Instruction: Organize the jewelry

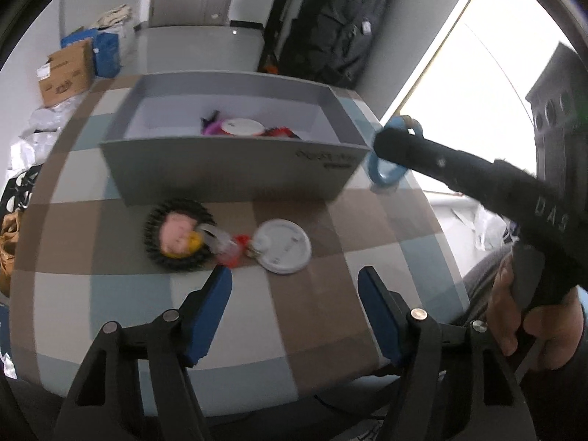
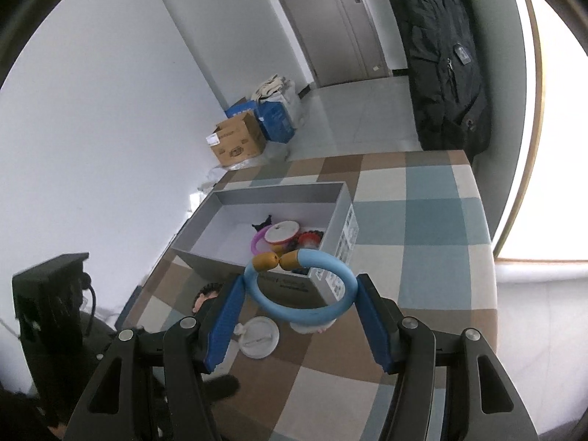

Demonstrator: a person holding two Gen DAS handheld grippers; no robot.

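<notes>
Bracelet [image 2: 302,286], a blue open ring with two tan end caps, is pinched across its width by the right tongs [image 2: 299,316] above the checked counter [image 2: 422,257], its gap facing the grey box [image 2: 257,257] ahead. Left tongs [image 1: 294,316] hang spread, holding nothing.

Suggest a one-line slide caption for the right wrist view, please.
Right tongs grip a blue bracelet above the checkered table, near the grey box of jewelry.
</notes>
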